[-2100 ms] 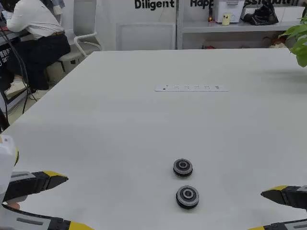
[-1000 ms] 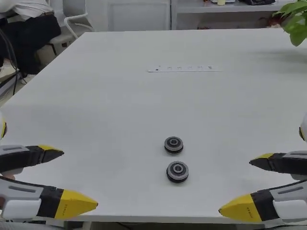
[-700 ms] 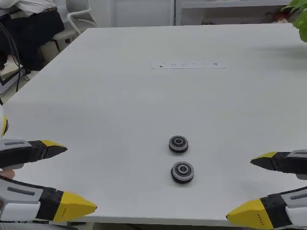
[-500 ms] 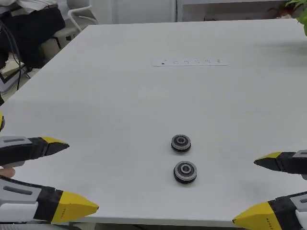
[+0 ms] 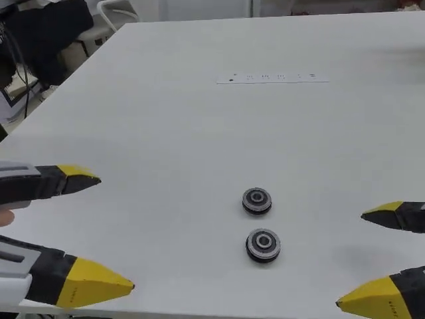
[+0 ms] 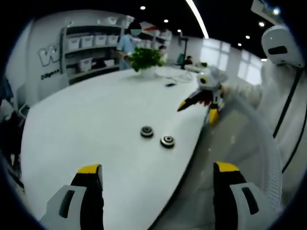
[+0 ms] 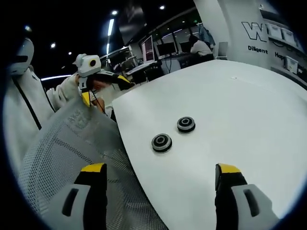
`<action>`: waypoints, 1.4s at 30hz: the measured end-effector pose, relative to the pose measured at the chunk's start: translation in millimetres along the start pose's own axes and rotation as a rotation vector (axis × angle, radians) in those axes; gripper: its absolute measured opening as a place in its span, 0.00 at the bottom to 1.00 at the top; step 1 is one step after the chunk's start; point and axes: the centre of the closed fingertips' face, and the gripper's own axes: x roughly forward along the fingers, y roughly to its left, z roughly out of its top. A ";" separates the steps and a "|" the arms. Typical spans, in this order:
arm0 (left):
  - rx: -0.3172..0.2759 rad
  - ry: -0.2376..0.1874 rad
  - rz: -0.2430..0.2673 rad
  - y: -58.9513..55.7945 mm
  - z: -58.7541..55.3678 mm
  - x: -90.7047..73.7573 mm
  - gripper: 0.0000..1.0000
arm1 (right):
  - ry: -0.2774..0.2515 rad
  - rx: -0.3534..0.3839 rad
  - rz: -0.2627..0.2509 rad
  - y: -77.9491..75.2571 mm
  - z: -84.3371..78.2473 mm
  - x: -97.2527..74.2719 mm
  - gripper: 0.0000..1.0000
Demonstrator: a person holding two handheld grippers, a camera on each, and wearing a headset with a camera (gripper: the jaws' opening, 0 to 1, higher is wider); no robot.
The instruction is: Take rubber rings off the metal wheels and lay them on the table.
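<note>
Two small metal wheels with black rubber rings lie flat near the front edge of the white table (image 5: 199, 133). The far wheel (image 5: 257, 201) and the near wheel (image 5: 263, 244) sit close together, one behind the other. My left gripper (image 5: 99, 232) hangs open at the front left, well to the left of both wheels, with nothing between its yellow-tipped fingers. At the front right my right gripper (image 5: 362, 259) stands open and empty, to the right of the wheels. The left gripper view has both wheels (image 6: 147, 132) (image 6: 167, 141) ahead; in the right gripper view they (image 7: 186, 124) (image 7: 161, 142) lie ahead too.
A flush white socket strip (image 5: 272, 78) lies across the middle of the table. A seated person and office chairs are past the far left corner (image 5: 40, 40). A mesh chair back (image 7: 81, 158) stands at the near edge. A potted plant (image 6: 146, 60) stands at the table's far end.
The head camera has tilted down and nearer, so the wheels sit lower in view. Both grippers stay open and have risen a little over the table's front edge. The wheels have not moved.
</note>
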 end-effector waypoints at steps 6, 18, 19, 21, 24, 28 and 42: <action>0.064 -0.015 -0.007 5.3 24.7 8.8 0.97 | -0.043 -0.009 -0.004 -9.2 12.8 1.2 0.89; 0.094 -0.044 -0.099 2.2 44.6 51.6 0.94 | -0.135 -0.013 0.044 -13.6 42.3 5.3 0.87; 0.105 -0.041 -0.112 -0.1 45.0 55.2 0.94 | -0.137 -0.016 0.048 -13.6 43.1 6.5 0.86; 0.119 -0.035 -0.126 -2.0 45.2 59.9 0.93 | -0.142 -0.021 0.051 -13.6 43.8 8.3 0.85; 0.164 -0.065 -0.144 -5.0 51.4 70.5 0.91 | -0.149 -0.023 0.065 -13.6 44.1 12.8 0.84; 0.133 -0.111 -0.166 -6.3 59.6 81.3 0.90 | -0.155 -0.037 0.088 -13.5 45.3 16.9 0.83; 0.193 -0.086 -0.218 -16.4 35.9 127.8 0.81 | -0.200 -0.132 0.150 -9.3 47.9 36.2 0.77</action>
